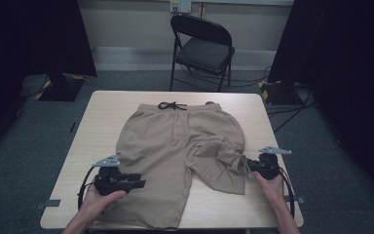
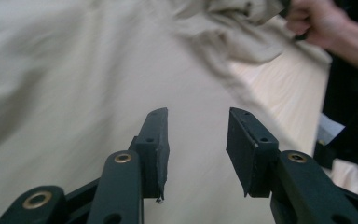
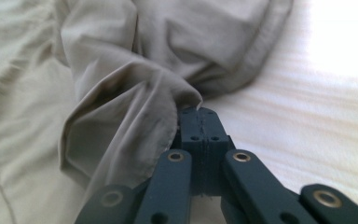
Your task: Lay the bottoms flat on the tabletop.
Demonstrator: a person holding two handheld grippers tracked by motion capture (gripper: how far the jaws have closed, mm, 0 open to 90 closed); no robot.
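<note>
Right gripper (image 3: 199, 114) pinches the shorts (image 1: 175, 141); folds hide its tips; left gripper (image 2: 198, 140) gapes.

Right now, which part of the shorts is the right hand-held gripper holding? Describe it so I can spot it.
On the wooden table lie tan shorts, waistband away from the person. The right hand-held gripper is shut on the outer edge of the right-side leg, which is bunched and wrinkled while the other leg lies flat.

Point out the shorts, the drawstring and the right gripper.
shorts (image 1: 163, 141), high view, left leg panel.
drawstring (image 1: 172, 106), high view, bow at the waistband.
right gripper (image 3: 200, 119), right gripper view, tips of its closed fingers.
</note>
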